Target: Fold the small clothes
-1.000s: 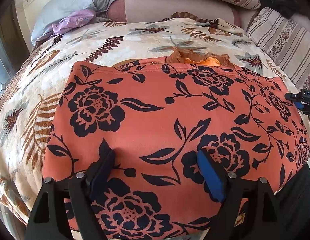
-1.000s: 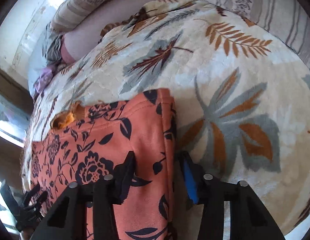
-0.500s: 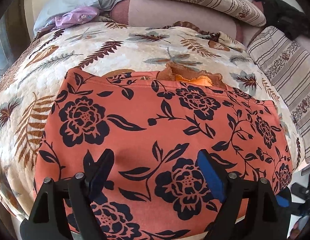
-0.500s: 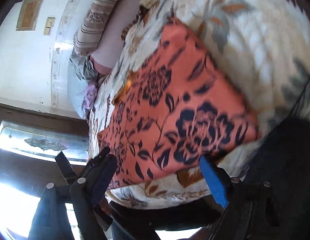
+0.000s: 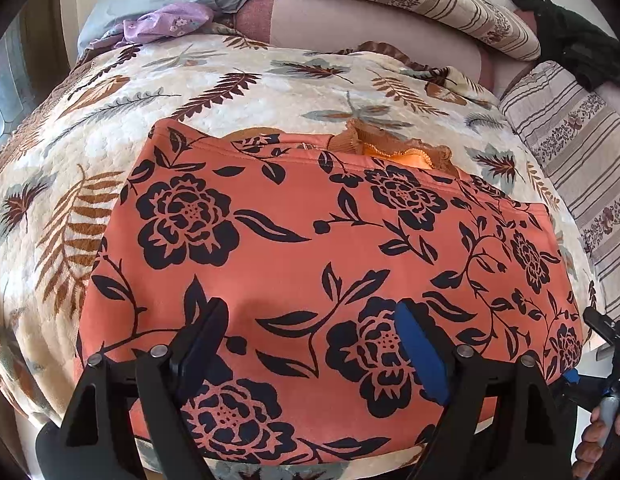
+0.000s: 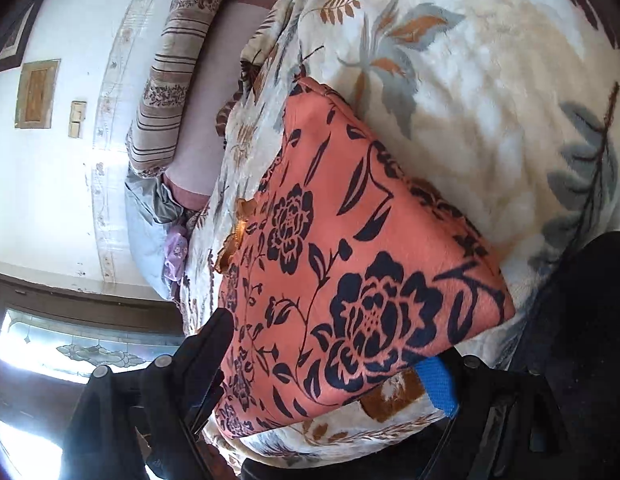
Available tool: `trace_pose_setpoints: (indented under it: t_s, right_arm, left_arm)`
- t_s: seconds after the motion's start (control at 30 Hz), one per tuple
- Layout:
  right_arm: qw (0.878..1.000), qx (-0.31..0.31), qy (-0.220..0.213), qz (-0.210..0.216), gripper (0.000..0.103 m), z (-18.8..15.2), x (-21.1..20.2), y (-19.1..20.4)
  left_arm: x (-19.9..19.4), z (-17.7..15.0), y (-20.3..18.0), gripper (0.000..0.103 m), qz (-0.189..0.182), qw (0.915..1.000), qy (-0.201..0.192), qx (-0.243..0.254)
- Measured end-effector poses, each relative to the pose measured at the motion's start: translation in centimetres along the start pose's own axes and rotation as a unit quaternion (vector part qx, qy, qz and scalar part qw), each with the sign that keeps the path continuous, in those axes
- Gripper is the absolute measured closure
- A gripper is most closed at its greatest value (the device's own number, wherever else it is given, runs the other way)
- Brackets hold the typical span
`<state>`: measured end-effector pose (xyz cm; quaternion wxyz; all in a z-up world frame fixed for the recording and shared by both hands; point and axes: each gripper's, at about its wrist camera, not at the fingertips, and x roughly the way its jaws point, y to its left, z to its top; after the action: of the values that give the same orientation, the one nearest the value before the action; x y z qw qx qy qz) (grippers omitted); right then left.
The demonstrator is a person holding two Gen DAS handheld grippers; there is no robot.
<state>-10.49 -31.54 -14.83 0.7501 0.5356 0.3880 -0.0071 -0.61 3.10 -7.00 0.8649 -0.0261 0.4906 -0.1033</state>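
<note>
An orange garment with dark navy flowers (image 5: 310, 248) lies folded flat as a rectangle on the leaf-patterned bedspread (image 5: 238, 88). An orange ruffled piece (image 5: 393, 152) pokes out at its far edge. My left gripper (image 5: 310, 344) is open and empty, held just above the garment's near part. My right gripper (image 6: 333, 364) is open and empty, tilted sideways near the garment's (image 6: 341, 264) near right corner. The right gripper also shows at the right edge of the left wrist view (image 5: 605, 360).
Striped pillows (image 5: 421, 4) and a grey-blue pillow with a lilac cloth (image 5: 170, 24) lie at the head of the bed. A striped cushion (image 5: 581, 152) lies at the right. A dark item (image 5: 573, 36) sits at the far right. A white wall and a window (image 6: 50, 344) show to the left.
My right gripper has let go of the garment's right edge, opened wide, and pulled back off the bed, rolled sideways. My left gripper drew back slightly and stays open.
</note>
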Motion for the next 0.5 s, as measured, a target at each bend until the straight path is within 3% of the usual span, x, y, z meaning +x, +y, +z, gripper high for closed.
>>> trace_pose_setpoints:
  t_s: [0.07, 0.1, 0.17, 0.3, 0.37, 0.5]
  right_arm:
    - [1.000, 0.016, -0.002, -0.005, 0.025, 0.1, 0.3, -0.8]
    - [1.000, 0.012, -0.006, -0.004, 0.040, 0.1, 0.3, -0.6]
    - [1.000, -0.019, -0.016, -0.010, 0.055, 0.3, -0.2, 0.1]
    - [0.999, -0.028, -0.002, -0.028, 0.055, 0.8, 0.5, -0.6]
    - [1.000, -0.012, -0.005, -0.015, 0.053, 0.6, 0.0, -1.5]
    - [0.999, -0.037, -0.016, -0.015, 0.046, 0.8, -0.2, -0.7]
  left_arm:
    - [-0.1, 0.0, 0.0, 0.017, -0.004, 1.0000, -0.002, 0.001]
    - [-0.2, 0.0, -0.1, 0.017, -0.003, 1.0000, -0.004, 0.004]
    - [-0.1, 0.0, -0.2, 0.017, 0.001, 0.9999, -0.007, 0.013]
    - [0.6, 0.4, -0.7, 0.017, 0.004, 0.9998, 0.004, 0.018]
    - [0.1, 0.6, -1.4, 0.017, 0.002, 0.9996, -0.009, 0.025]
    - [0.1, 0.8, -3.0, 0.016, 0.011, 0.9980, -0.031, 0.054]
